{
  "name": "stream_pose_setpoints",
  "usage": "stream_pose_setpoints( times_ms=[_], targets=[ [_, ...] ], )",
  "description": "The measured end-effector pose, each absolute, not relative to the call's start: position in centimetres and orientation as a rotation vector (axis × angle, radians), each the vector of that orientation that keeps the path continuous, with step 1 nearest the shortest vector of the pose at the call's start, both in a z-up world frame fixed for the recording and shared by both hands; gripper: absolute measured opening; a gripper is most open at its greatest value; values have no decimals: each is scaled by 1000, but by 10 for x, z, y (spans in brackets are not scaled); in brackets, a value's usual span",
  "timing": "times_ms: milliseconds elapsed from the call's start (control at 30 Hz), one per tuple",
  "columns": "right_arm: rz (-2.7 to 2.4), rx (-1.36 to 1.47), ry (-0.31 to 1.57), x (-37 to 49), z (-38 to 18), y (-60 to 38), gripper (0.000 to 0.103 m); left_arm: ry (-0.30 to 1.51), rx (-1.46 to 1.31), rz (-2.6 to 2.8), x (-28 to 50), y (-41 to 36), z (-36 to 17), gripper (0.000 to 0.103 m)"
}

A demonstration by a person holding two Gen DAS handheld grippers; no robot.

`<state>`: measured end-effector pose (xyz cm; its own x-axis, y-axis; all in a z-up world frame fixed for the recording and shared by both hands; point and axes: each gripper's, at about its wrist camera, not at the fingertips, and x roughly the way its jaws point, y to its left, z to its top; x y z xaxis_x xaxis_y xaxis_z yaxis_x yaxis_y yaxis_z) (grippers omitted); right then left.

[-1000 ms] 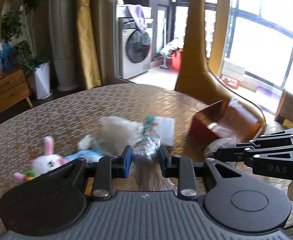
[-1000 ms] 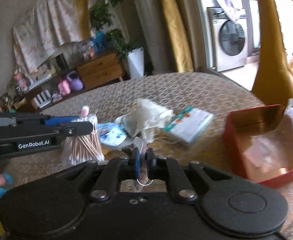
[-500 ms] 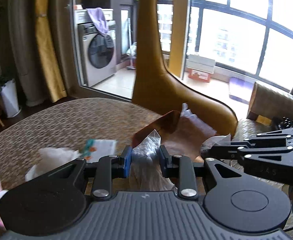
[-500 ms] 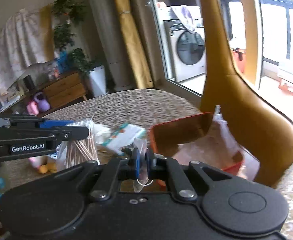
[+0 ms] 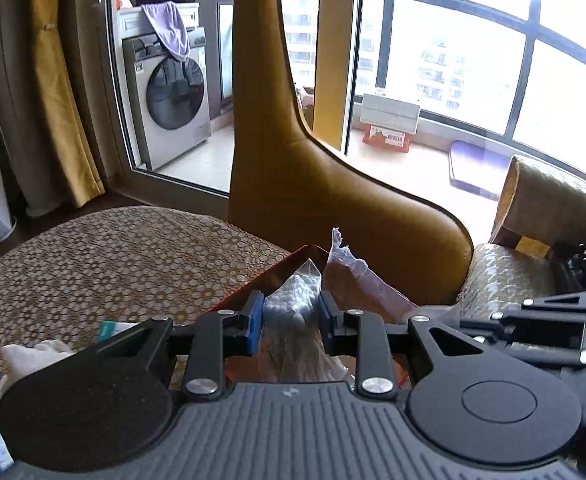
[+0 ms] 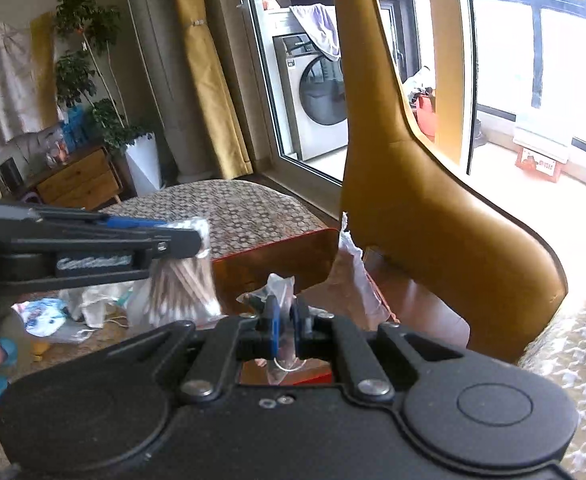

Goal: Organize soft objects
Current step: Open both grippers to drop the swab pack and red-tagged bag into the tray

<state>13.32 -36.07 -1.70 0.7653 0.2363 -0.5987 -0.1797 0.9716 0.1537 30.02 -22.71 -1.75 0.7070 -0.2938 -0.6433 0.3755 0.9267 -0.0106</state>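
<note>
My left gripper (image 5: 289, 316) is shut on a clear bag of cotton swabs (image 5: 293, 300), held in the air over the near side of the red box (image 5: 253, 288). In the right wrist view the swab bag (image 6: 183, 280) hangs from the left gripper (image 6: 197, 236), its sticks pointing down, just left of the red box (image 6: 277, 248). My right gripper (image 6: 285, 320) is shut on a small clear plastic packet (image 6: 279, 288) with a thin ring hanging below it, above the box's front edge. A crumpled clear plastic liner (image 6: 353, 276) lies inside the box.
The box sits at the round table's (image 5: 113, 260) edge against a mustard-yellow chair (image 6: 433, 208). A white cloth (image 6: 93, 304), a blue-printed packet (image 6: 39, 312) and a tissue pack (image 5: 109, 326) lie on the table to the left. A glass door and washing machine (image 5: 173, 96) lie beyond.
Both grippers have swung right, away from the pile of soft items, and now hover at the red box. Each still holds its bag.
</note>
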Motion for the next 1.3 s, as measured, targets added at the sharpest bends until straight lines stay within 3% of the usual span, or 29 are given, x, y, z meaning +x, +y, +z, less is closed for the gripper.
stream_pose_setpoints(
  times_ms=[500,933,1033,1067,1100,1300],
  targets=[
    [183,14,774,183,-80,-353,7,822,141,-387,369,-253,-86,28],
    [160,-60,836,192,-101,-339,7,870,152,-388,386,-260,-105,30],
    [164,-60,843,195,-99,-338,7,873,151,-388,387,-259,-106,42],
    [164,-61,843,195,-99,-338,7,867,148,-387,387,-258,-105,60],
    [166,-62,839,195,-98,-338,7,853,144,-385,386,-258,-103,71],
    [169,-76,824,187,-94,-338,10,812,150,-384,377,-253,-91,72]
  ],
)
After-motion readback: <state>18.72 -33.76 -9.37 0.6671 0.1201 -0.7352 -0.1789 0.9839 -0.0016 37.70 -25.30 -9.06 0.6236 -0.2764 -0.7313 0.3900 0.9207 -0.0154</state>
